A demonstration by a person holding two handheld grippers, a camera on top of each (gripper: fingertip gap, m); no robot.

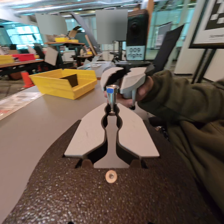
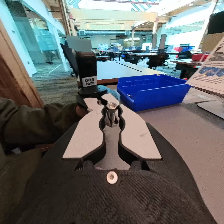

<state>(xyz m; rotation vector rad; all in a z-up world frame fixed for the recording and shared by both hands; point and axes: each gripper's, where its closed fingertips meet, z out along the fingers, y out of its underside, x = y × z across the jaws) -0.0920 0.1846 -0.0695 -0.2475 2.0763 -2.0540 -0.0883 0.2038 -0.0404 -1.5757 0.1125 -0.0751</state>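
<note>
At frame centre, both views: bolt [image 1: 111,98] stood upright over a grey table [image 1: 36,127], head up, both grippers meeting on it.
Left gripper [image 1: 111,109]: jaws nearly together, tips clamped on the lower threaded end of the bolt; a nut [image 1: 112,114] sat at the bottom of the threads between the tips.
Right gripper [image 2: 112,109]: narrow gap, tips pinched on the bolt's hex head; in the left wrist view it came in from above at centre right, tilted down onto the head [image 1: 111,90].
Bolt: silver, hex head, blue mark on one face of the head in the left wrist view; shank vertical, threads visible between head and nut.
Contact with table: cannot tell whether the nut touched the surface.
Hand [image 1: 143,89]: gripped the right gripper's handle, centre right of the left wrist view, olive sleeve [image 1: 181,97] running off the right edge.
Yellow bin [image 1: 64,82]: on the table, centre left of the left wrist view, well apart from the bolt; dark cutout visible in it.
Blue bin [image 2: 151,93]: on the table, centre right of the right wrist view, just behind the grippers; a small light item lay inside, too small to identify.
Printed sheet [image 2: 208,71]: on a stand, right edge of the right wrist view, beside the blue bin.
Background: desks and chairs, blurred.
</note>
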